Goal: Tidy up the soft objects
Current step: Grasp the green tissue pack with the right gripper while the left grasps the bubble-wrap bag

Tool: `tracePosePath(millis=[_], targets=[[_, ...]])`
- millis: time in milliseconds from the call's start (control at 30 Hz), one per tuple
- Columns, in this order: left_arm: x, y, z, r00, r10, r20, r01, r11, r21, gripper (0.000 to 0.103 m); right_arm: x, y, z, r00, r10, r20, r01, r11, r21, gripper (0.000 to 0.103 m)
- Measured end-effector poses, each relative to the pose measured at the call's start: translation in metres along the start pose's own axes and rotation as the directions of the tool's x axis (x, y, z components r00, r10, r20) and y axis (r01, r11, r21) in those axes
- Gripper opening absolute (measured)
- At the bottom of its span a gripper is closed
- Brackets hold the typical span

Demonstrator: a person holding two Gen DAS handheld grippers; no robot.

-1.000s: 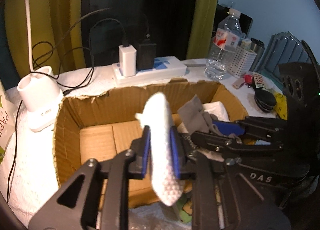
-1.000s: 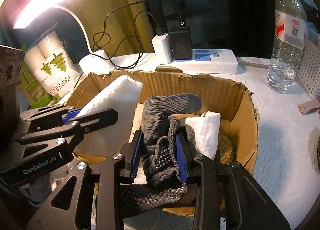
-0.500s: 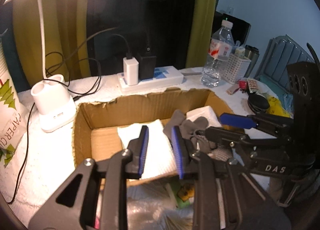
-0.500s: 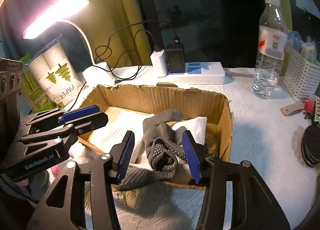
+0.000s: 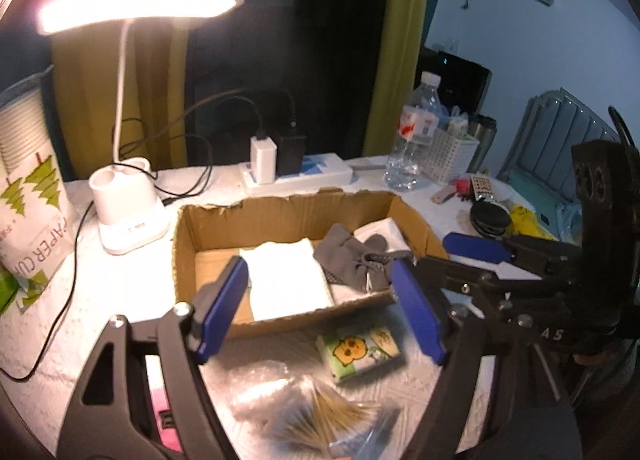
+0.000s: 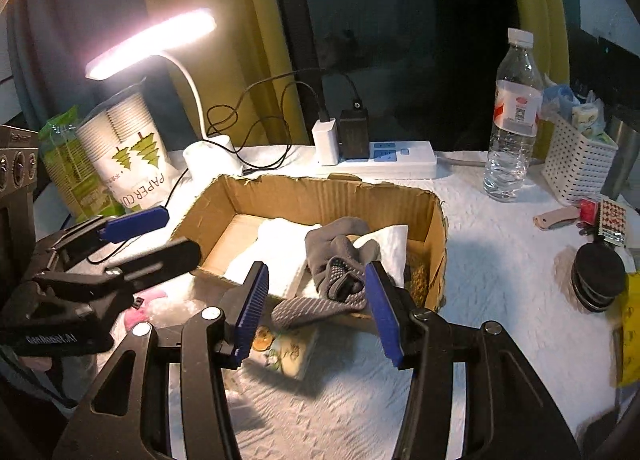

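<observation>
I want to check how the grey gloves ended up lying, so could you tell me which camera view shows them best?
The right wrist view: the grey gloves sit between its open fingers, one part draped over the cardboard box front wall. The left wrist view shows them smaller and partly blocked by the right gripper.

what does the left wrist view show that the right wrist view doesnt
Only the left wrist view shows a bag of cotton swabs on the table in front of the box, and a grey radiator at far right.

Only the right wrist view shows a green packet beside the paper cup pack, and the grey sock draped over the box's near wall.

Both show the cardboard box, the white towel inside it, the lit lamp, the water bottle, and both grippers open.
</observation>
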State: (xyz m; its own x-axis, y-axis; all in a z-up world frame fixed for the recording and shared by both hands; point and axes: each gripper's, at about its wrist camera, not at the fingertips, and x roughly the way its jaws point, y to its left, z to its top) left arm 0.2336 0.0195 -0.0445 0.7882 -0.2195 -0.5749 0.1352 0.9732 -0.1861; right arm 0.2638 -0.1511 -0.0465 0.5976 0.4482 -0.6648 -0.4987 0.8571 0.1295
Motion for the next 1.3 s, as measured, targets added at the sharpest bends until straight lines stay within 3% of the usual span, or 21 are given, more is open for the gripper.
tracePosePath(millis=[200, 267, 667, 800, 1300], targets=[[-0.018, 0.007, -0.013, 1.0, 0.013, 0.013, -0.013, 1.0, -0.017, 0.076, -0.006, 0.012, -0.008, 1.0, -0.012, -0.001, 0.012, 1.0, -0.014, 0.055], [-0.022, 0.011, -0.018, 1.0, 0.018, 0.013, -0.018, 0.999, -0.026, 0.076, -0.006, 0.016, -0.013, 1.0, -0.017, -0.004, 0.017, 1.0, -0.018, 0.065], [-0.04, 0.036, -0.045, 0.999, 0.052, 0.0, -0.052, 0.997, -0.056, 0.076, 0.004, 0.036, -0.035, 0.999, -0.024, -0.047, 0.023, 1.0, -0.02, 0.067], [-0.04, 0.044, -0.053, 0.998, 0.061, -0.013, -0.061, 0.996, -0.065, 0.076, 0.008, 0.039, -0.039, 0.998, -0.029, -0.05, 0.029, 0.999, -0.013, 0.075], [-0.02, 0.054, -0.07, 0.997, 0.041, -0.066, -0.046, 0.996, -0.079, 0.076, 0.046, 0.038, -0.051, 0.991, -0.015, -0.136, 0.017, 1.0, 0.012, 0.075]])
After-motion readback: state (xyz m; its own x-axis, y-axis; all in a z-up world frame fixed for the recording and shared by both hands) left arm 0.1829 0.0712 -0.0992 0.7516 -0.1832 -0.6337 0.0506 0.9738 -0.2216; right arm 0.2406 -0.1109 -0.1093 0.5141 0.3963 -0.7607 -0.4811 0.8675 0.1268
